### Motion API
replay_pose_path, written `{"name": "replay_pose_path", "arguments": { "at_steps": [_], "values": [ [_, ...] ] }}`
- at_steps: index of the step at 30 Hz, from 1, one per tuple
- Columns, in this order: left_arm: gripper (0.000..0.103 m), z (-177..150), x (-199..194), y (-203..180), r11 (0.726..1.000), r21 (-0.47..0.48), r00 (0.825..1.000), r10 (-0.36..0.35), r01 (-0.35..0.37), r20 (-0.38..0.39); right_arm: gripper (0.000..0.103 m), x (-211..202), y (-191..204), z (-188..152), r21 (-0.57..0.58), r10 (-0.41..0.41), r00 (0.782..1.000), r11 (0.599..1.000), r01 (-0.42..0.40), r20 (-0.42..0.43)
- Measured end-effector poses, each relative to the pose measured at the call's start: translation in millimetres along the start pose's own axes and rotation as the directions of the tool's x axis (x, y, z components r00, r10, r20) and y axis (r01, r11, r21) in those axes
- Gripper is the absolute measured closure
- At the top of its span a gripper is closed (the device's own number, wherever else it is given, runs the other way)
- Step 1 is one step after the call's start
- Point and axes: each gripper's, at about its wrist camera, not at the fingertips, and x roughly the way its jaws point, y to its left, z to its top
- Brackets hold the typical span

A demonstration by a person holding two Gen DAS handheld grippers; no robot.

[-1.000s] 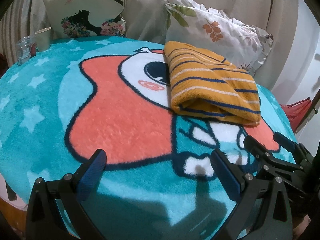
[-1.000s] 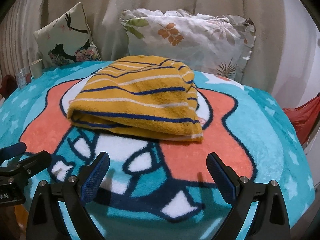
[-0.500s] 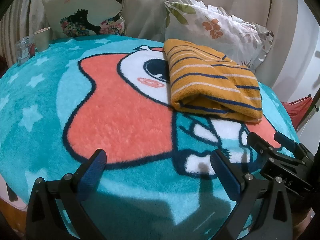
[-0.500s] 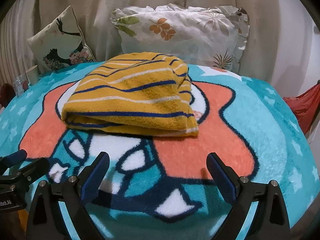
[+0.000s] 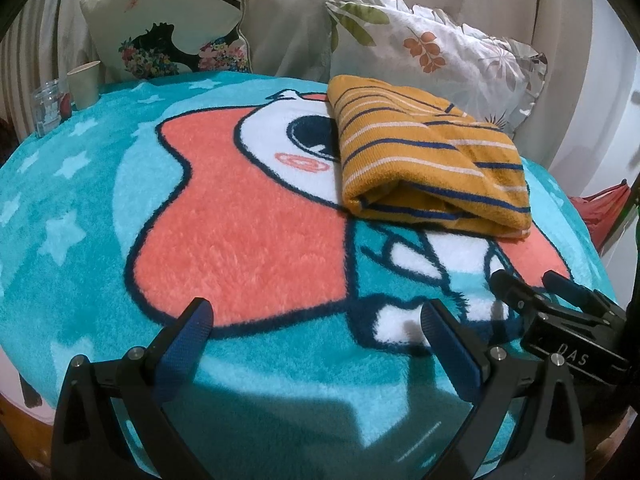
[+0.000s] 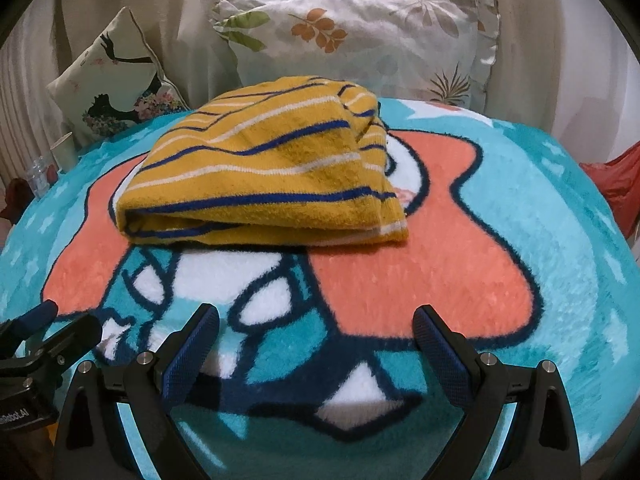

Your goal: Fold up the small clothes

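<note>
I've got the striped garment (image 6: 264,164) lying folded into a thick bundle on the blanket (image 5: 248,248), at twelve o'clock from my right gripper (image 6: 316,340) and two o'clock from my left gripper (image 5: 316,332). Both claws gape wide, holding nothing. This piece looks done to me; perhaps a final tidy remains.

Folded garment (image 6: 264,168) on blanket (image 6: 500,208), pillows (image 6: 360,36) behind.

A teal cartoon blanket (image 6: 560,240) spreads under and ahead of my claws. The folded striped cloth (image 6: 264,176) lies on it just ahead of my right claw. A paper cup (image 5: 84,84) and jar (image 5: 48,106) sit far left.
</note>
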Motion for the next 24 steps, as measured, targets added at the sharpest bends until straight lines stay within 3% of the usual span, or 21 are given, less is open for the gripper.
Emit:
{"name": "replay_pose_path", "arguments": {
  "at_steps": [24],
  "values": [
    [0.0,-1.7,0.3,-2.4,1.0,0.015,1.0,0.017,-0.018,0.011,0.004,-6.1,1.9,-1.0,-0.001,0.01,1.0,1.0,-0.01,0.022]
  ]
}}
